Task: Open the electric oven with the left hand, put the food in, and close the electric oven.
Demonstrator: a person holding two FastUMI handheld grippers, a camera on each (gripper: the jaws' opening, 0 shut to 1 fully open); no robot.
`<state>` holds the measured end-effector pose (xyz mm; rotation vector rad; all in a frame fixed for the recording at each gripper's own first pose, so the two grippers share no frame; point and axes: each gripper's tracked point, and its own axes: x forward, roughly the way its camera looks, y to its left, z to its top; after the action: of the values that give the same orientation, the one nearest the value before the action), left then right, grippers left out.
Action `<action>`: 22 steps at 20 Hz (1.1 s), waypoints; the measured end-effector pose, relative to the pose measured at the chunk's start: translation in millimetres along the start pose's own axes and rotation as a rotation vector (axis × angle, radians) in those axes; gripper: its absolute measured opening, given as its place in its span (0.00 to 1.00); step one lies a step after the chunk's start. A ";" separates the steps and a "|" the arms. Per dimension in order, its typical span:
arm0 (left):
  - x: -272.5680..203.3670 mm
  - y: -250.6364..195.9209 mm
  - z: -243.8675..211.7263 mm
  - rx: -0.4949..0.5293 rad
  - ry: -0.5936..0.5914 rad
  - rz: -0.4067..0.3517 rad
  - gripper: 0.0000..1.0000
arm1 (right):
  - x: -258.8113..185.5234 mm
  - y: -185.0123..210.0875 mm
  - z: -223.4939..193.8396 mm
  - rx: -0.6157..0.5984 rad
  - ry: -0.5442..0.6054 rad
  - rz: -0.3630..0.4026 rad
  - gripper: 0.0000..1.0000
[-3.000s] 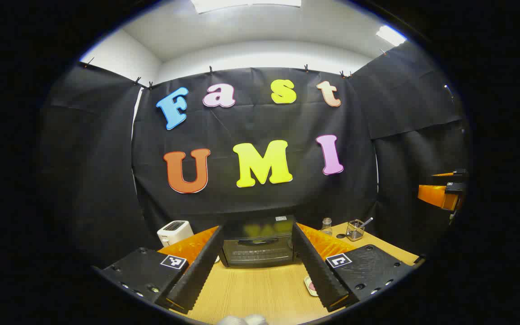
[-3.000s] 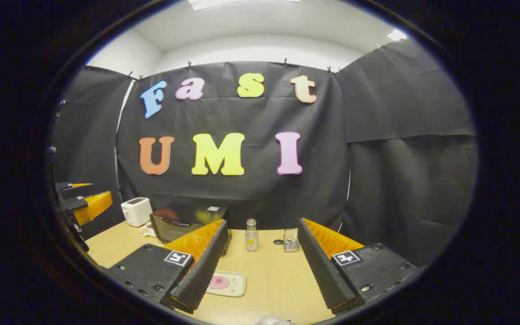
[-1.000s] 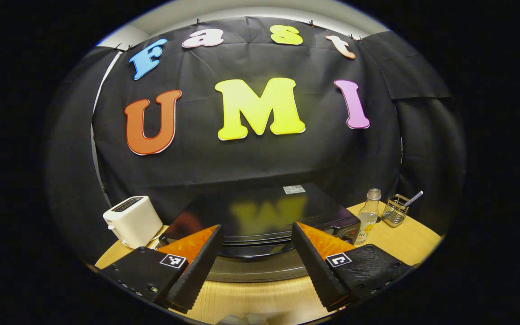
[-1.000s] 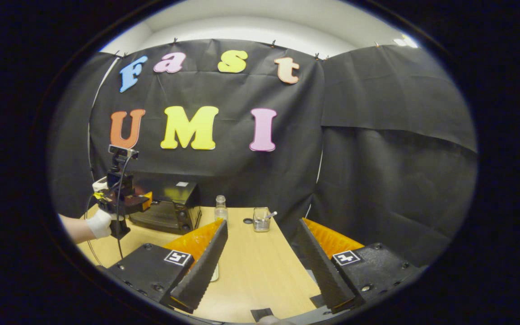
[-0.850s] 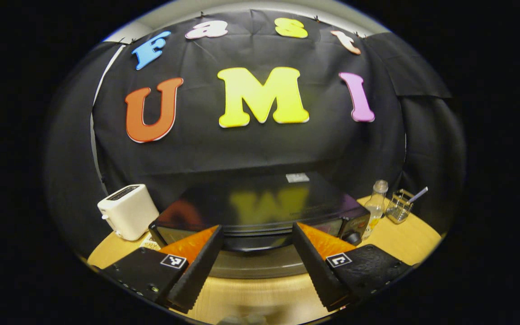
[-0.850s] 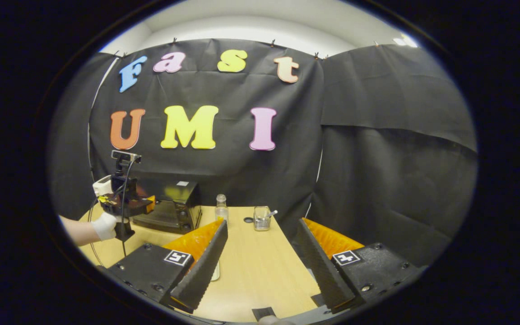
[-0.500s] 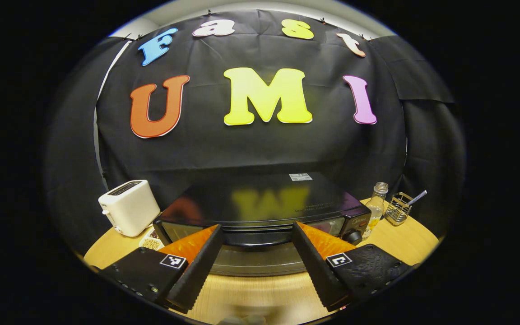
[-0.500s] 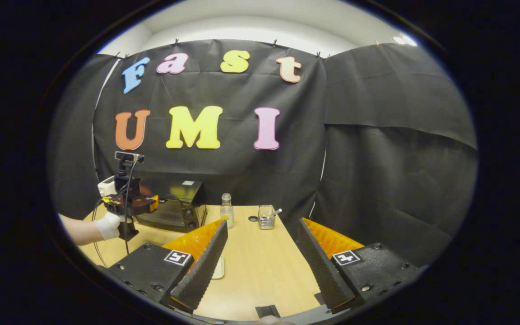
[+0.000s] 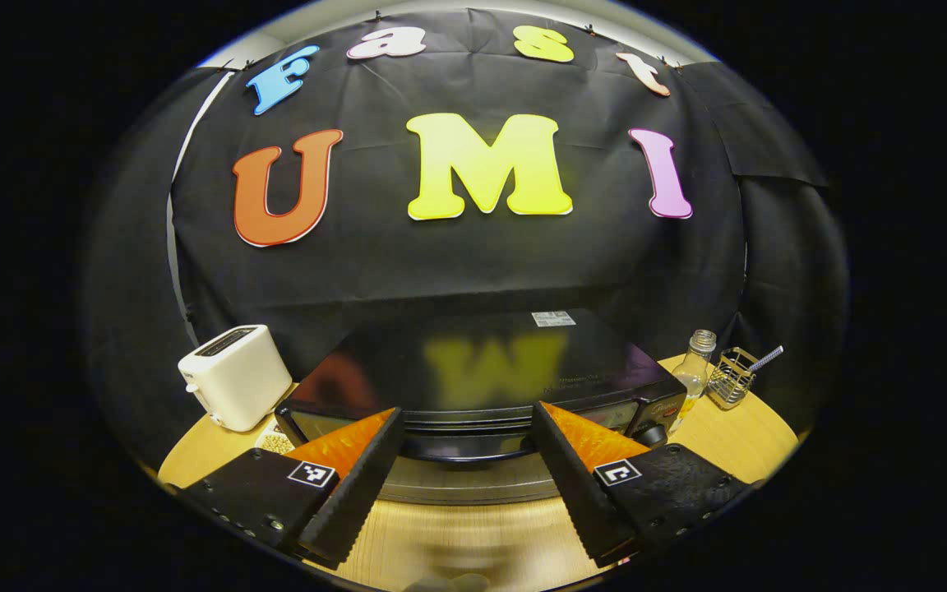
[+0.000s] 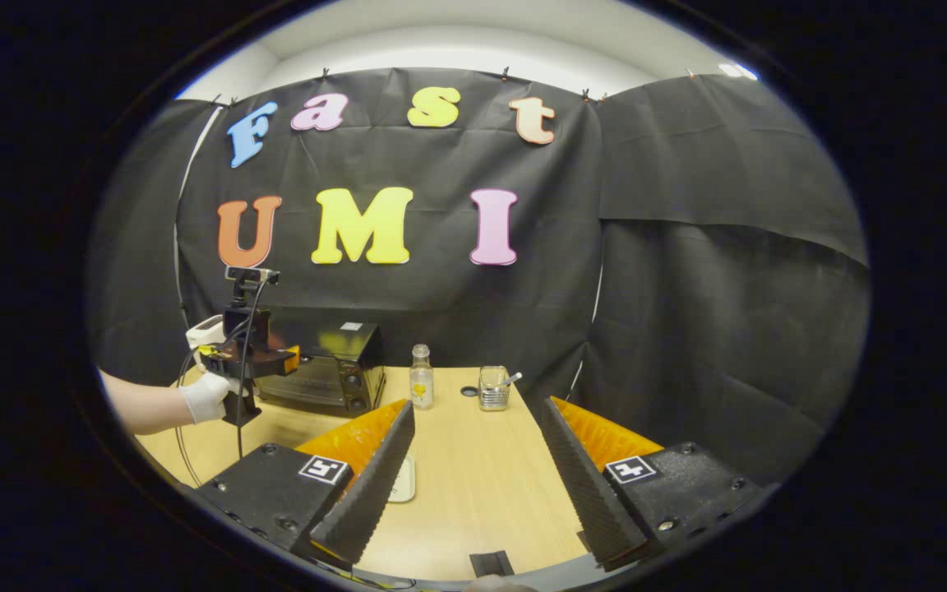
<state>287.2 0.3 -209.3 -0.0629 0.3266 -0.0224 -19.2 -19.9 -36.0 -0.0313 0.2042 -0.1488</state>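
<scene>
With a white plastic toaster point(image 9: 233, 376) sitting at the far left, the left gripper point(image 9: 468, 481) is hovering, fingers spread, at the handle of the closed, glossy black electric oven point(image 9: 482, 378), nothing opened yet, while the right gripper point(image 10: 477, 475) is waiting agape over the pale rectangular food plate point(image 10: 402, 479)

A white toaster point(image 9: 235, 376) stands on the wooden table point(image 10: 473, 477) at the far left. Well apart from the toaster, toward the right, a clear bottle point(image 9: 694, 372) stands just beside a wire holder point(image 9: 730, 378) with a straw
</scene>
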 end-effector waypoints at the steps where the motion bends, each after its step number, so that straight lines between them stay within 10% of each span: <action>1: -0.5 0.7 -0.2 -0.007 0.000 -0.003 0.99 | -0.8 -0.8 -0.1 -0.001 -0.002 -0.001 0.99; 9: -30.9 -8.9 -22.0 0.027 0.014 -0.043 0.99 | -5.1 -12.1 -4.1 0.029 -0.001 -0.021 0.96; 12: -52.1 -26.5 -130.6 -0.163 0.348 -0.149 0.95 | -7.1 -7.5 -4.5 0.028 -0.002 -0.008 0.96; 14: -57.4 -26.5 -115.1 -0.295 0.234 -0.175 0.97 | -13.0 -2.8 3.9 0.025 -0.030 0.004 0.97; 22: -41.5 12.2 -20.1 -0.162 -0.030 -0.022 0.94 | 0.9 12.4 -6.7 -0.023 0.013 0.044 0.97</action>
<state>241.6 12.6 -215.8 -0.2268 0.2971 -0.0164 -17.9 -7.9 -43.3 -0.0492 0.2199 -0.1033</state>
